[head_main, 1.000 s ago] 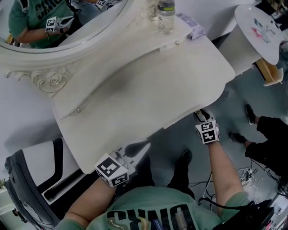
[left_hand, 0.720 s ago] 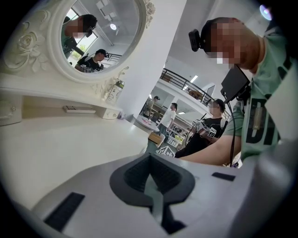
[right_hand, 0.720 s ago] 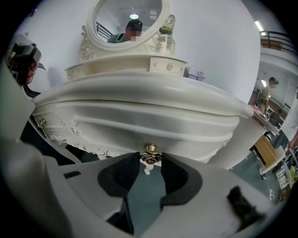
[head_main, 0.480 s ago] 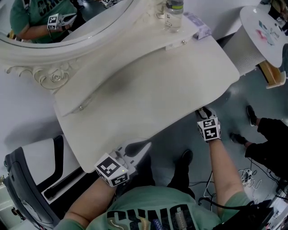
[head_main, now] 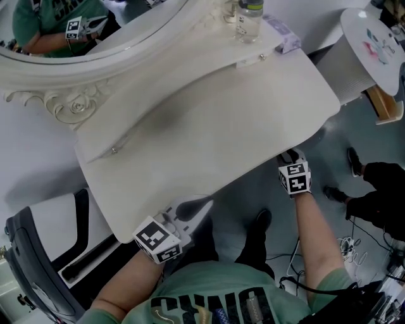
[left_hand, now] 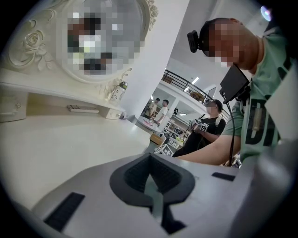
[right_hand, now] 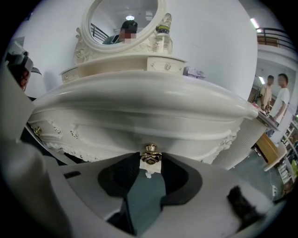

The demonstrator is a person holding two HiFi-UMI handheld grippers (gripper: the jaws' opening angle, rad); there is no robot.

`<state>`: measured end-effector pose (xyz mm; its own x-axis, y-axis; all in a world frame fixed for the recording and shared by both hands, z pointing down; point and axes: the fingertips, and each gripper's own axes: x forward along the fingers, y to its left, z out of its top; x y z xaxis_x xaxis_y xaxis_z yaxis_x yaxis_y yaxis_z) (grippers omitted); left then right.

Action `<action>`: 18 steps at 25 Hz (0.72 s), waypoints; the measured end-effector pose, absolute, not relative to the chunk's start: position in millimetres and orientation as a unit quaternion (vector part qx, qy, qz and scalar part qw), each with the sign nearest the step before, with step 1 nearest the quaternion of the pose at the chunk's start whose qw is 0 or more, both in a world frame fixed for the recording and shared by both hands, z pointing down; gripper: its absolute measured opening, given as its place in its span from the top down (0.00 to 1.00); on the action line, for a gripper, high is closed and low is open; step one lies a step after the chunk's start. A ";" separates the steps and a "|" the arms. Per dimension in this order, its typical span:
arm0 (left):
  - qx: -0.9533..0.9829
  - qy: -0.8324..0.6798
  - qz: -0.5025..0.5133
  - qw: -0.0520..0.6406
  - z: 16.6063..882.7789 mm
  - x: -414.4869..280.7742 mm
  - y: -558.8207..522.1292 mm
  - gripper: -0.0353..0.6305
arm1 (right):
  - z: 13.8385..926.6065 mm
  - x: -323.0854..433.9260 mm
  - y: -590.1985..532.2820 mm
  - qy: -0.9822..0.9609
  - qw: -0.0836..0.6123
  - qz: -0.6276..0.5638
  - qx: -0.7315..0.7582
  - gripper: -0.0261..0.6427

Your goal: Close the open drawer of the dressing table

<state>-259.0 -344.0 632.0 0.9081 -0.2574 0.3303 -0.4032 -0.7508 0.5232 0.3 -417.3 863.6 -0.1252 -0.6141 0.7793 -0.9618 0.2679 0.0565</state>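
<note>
The white dressing table (head_main: 215, 120) fills the head view, with its oval mirror (head_main: 95, 38) at the back. My right gripper (head_main: 290, 156) is tucked under the table's front edge at the right. In the right gripper view my right gripper (right_hand: 150, 160) is shut on the small gold drawer knob (right_hand: 150, 154), a pad on each side of it. The carved white drawer front (right_hand: 116, 135) sits just behind the knob, under the tabletop; how far out it stands I cannot tell. My left gripper (head_main: 201, 207) hovers at the front left edge, shut and empty (left_hand: 150, 158).
A clear bottle (head_main: 249, 19) and a small box (head_main: 283, 39) stand at the table's back right. A round white side table (head_main: 373, 38) is to the right. A black and white chair (head_main: 44, 253) stands at the left. Another person's shoes (head_main: 352, 161) are on the floor at right.
My right gripper has edged slightly in toward the table with the knob. The left gripper has stayed put.
</note>
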 end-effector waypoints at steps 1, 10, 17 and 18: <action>0.928 -0.178 0.120 0.305 632.9 -259.0 -343.9 0.94 | 863.7 0.3 -417.7 -0.710 0.360 0.242 0.555 0.74; 0.927 -0.182 0.115 0.306 630.3 -266.7 -347.3 0.94 | 866.4 0.5 -419.4 -0.701 0.364 0.261 0.555 0.74; 0.929 -0.183 0.119 0.300 627.6 -266.9 -346.8 0.94 | 866.2 -1.2 -421.6 -0.697 0.367 0.255 0.560 0.74; 0.929 -0.183 0.119 0.299 625.5 -265.6 -346.0 0.94 | 865.3 -0.8 -421.2 -0.696 0.366 0.249 0.565 0.74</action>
<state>-265.6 -346.0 625.5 0.9051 -0.2688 0.3294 -0.4104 -0.7549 0.5115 -0.8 -421.2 865.3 -0.0925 -0.6036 0.7919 -0.9693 0.2366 0.0671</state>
